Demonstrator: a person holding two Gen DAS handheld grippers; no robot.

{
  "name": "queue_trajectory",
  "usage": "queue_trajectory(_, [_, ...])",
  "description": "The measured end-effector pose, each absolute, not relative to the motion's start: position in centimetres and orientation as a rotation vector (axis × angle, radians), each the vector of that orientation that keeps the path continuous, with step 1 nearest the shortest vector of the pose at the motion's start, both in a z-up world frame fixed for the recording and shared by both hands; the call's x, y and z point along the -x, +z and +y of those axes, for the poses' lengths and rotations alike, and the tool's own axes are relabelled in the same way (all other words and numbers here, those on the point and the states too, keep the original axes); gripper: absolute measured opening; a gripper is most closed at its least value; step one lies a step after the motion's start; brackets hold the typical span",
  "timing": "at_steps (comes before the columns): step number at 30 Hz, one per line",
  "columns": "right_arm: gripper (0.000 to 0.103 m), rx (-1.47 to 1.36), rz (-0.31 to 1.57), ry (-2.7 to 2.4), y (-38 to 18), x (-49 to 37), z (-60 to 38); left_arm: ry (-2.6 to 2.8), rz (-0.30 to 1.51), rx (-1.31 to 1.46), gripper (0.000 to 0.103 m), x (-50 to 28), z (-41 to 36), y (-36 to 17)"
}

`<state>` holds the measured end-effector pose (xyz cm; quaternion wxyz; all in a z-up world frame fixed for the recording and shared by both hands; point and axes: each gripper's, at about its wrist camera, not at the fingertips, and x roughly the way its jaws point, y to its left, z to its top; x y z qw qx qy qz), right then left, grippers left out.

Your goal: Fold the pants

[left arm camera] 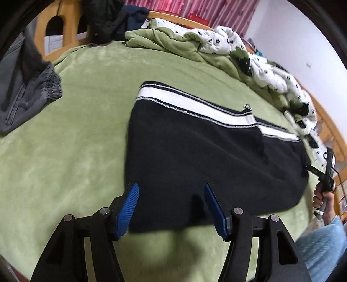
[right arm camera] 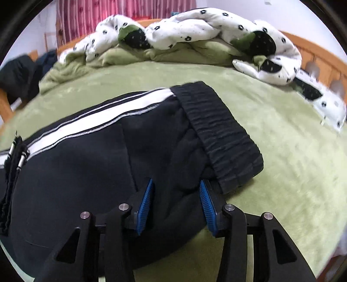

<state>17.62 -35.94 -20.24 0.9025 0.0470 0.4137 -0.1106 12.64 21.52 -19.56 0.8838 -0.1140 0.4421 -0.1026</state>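
Observation:
Black pants [left arm camera: 206, 158] with a white side stripe lie folded flat on the green bed cover [left arm camera: 65, 151]. My left gripper [left arm camera: 170, 191] is open, its blue pads on either side of the pants' near edge at the leg end. In the right wrist view the pants [right arm camera: 86, 169] show their ribbed waistband [right arm camera: 219, 134] and drawstring [right arm camera: 15, 156]. My right gripper [right arm camera: 176, 187] is open over the near edge just below the waistband. The right gripper and hand also show at the far right of the left wrist view [left arm camera: 323, 175].
A grey garment [left arm camera: 28, 86] lies at the left of the bed. A rumpled white and green duvet [right arm camera: 195, 30] is piled along the far side. Dark clothes [left arm camera: 115, 19] hang on the wooden bed frame [left arm camera: 65, 26]. Pink curtains [right arm camera: 108, 10] are behind.

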Motion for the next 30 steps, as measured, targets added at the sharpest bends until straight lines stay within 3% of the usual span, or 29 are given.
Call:
queue_trajectory(5, [0.045,-0.118,0.799,-0.163,-15.2,-15.3,-33.8,-0.224,0.878,0.38,0.064,-9.7,24.6,-20.0])
queue_trajectory(9, [0.053,-0.07,0.777,-0.107,-12.0,-14.4,-30.6,-0.296,0.859,0.637,0.065,-8.9,26.9,-23.3])
queue_trajectory(12, [0.053,-0.072,0.784,-0.055,-10.5,-13.9,-28.6,-0.305,0.852,0.756,0.064,-9.3,27.2,-25.8])
queue_trajectory(20, [0.054,-0.087,0.814,0.018,-9.5,-12.9,-23.9,-0.276,0.816,0.749,0.062,-11.4,25.2,-26.0])
queue_trajectory(21, [0.054,-0.081,0.816,0.015,-9.9,-13.0,-23.5,-0.263,0.82,0.749,0.06,-11.6,25.0,-26.0])
queue_trajectory(23, [0.054,-0.073,0.822,0.007,-10.7,-13.1,-22.8,-0.205,0.833,0.758,0.037,-11.5,25.1,-25.9])
queue_trajectory(25, [0.054,-0.083,0.841,0.002,-11.6,-13.3,-22.6,-0.189,0.833,0.811,0.02,-11.6,26.0,-25.8])
queue_trajectory(30, [0.054,-0.067,0.864,-0.022,-11.7,-14.1,-23.0,-0.184,0.829,0.678,0.015,-12.0,24.5,-20.4])
